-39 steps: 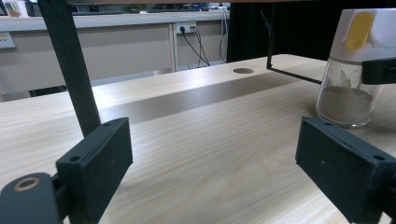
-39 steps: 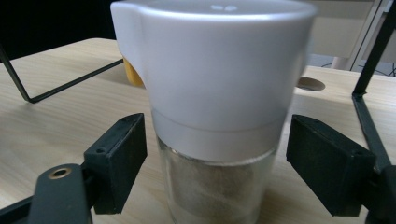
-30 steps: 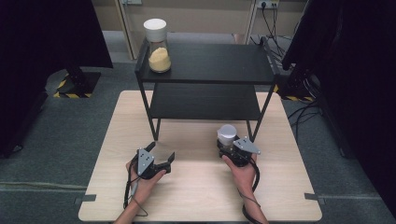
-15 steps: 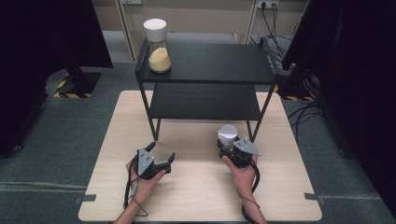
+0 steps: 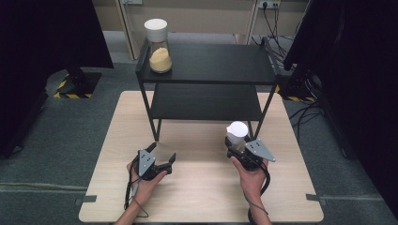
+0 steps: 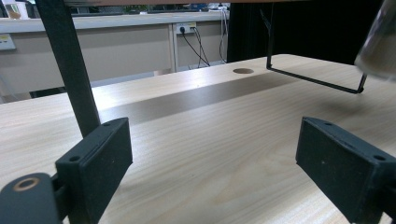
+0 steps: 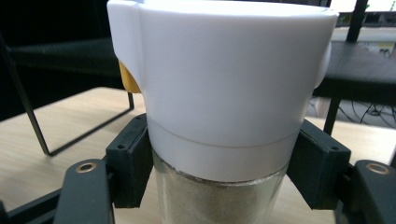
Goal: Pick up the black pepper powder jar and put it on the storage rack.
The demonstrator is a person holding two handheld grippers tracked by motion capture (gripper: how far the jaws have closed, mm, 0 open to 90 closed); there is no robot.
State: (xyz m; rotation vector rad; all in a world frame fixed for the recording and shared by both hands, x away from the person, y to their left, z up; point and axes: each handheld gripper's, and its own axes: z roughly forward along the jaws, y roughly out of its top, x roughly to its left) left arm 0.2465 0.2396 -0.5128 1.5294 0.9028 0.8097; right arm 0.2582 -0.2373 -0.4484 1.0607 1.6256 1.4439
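My right gripper is shut on a glass jar with a white lid and pale powder inside, near the shelf's front right leg. In the right gripper view the jar stands upright between the two pads, gripped just under the lid. My left gripper rests low over the table's front left, open, with nothing between its jaws. The left gripper view catches the held jar at the far right, seemingly just off the table.
A black two-tier shelf stands at the back of the wooden table. A second white-lidded jar with yellow contents sits on its top left corner. One shelf leg rises close to my left gripper.
My right gripper has shifted slightly to the right with the jar in it. The left gripper has stayed where it was.
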